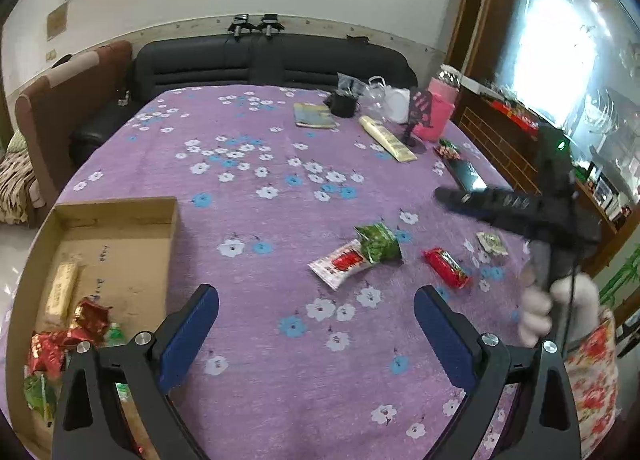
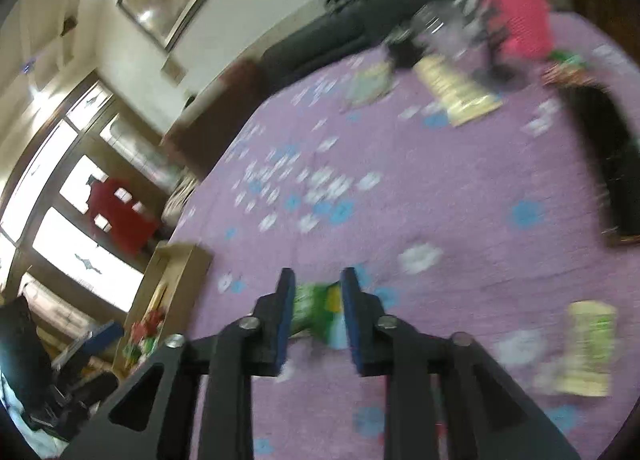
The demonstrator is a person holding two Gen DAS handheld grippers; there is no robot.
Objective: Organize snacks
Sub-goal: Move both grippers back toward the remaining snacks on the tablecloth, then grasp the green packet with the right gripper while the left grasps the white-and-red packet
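Left wrist view: the left gripper (image 1: 316, 320) hangs with its jaws spread wide and nothing between them, above the purple flowered tablecloth (image 1: 248, 220). A cardboard box (image 1: 120, 220) at the left holds several snack packets. A green packet (image 1: 378, 242), a white-and-red packet (image 1: 340, 264) and a red packet (image 1: 446, 266) lie loose on the cloth.

Right wrist view: the right gripper (image 2: 316, 300) has its jaws drawn close, clamping a green snack bag (image 2: 316, 312) above the cloth. Another packet (image 2: 588, 348) lies to its right.

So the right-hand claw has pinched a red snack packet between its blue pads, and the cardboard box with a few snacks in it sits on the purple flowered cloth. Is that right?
Not quite. The packet between the right gripper's blue pads is green, not red; the right wrist view shows this green snack packet clamped there. The rest holds: the cardboard box with a few snacks sits on the purple flowered cloth.
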